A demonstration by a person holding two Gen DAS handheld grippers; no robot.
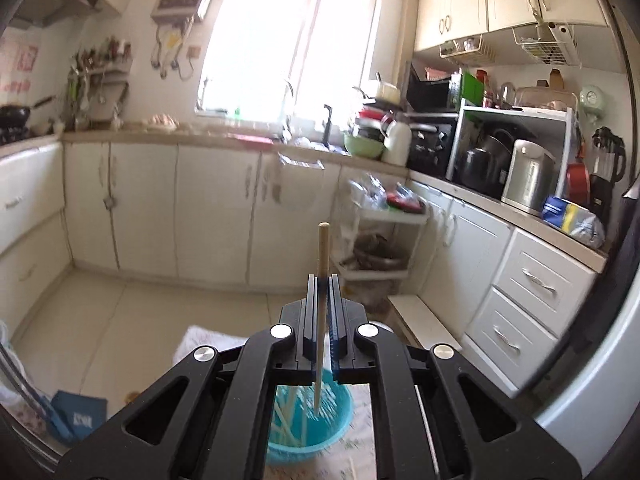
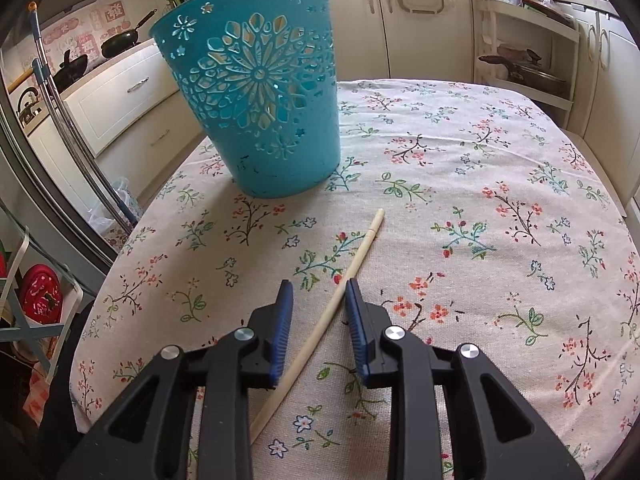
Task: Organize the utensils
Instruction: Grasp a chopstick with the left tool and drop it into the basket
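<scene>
My left gripper (image 1: 323, 280) is shut on a wooden chopstick (image 1: 322, 252), held upright above the teal perforated basket (image 1: 340, 436); its lower end hangs inside the basket, where several pale chopsticks lie. In the right wrist view the same basket (image 2: 260, 92) stands on the floral tablecloth (image 2: 480, 208) at the far left. A second chopstick (image 2: 340, 292) lies on the cloth, running diagonally between the fingers of my right gripper (image 2: 318, 284), which is open and low over the table around it.
Kitchen cabinets (image 1: 160, 208) and a cluttered counter ring the room. A white shelf trolley (image 2: 528, 60) stands beyond the table's far right edge. A fridge side and mop poles (image 2: 60, 100) stand at the left.
</scene>
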